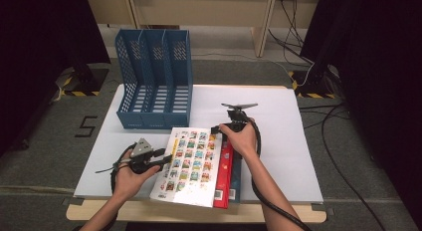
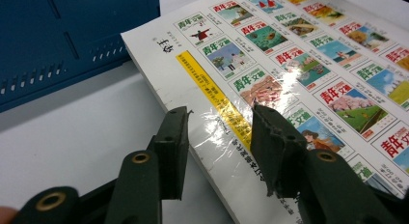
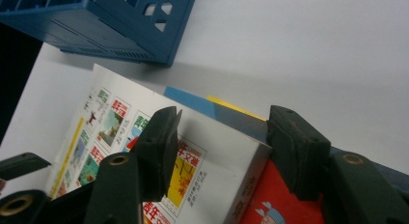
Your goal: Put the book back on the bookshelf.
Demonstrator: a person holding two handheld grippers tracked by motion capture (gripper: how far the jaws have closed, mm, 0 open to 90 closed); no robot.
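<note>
Hand-held gripper, left: jaws apart, straddling the near left edge of the white magazine; pads not pressing on it that I can see. One jaw sits over the bare table, the other over the glossy cover. Right hand-held gripper: jaws wide apart, hovering over the magazine's far right corner where it overlaps the red book; nothing between the pads.

Where it is: magazine lies flat at the near edge of the table, top of a small stack, with the red book and a blue book sticking out along its right side. Blue file rack stands behind it, well apart.

Risks, my read:
- Left jaws close on the cover only → the sheet peels up and creases, the body stays down.
- Cover is glossy with glare, probably slick → pads may slide off the thin edge.
- Stack hangs near the table edge → a sideways shove could push the books off.
- Right jaws catching magazine plus red book → both lift.

Look: soft, thin spine, white cover with a grid of small colour thumbnails and a yellow strip near the left edge.
</note>
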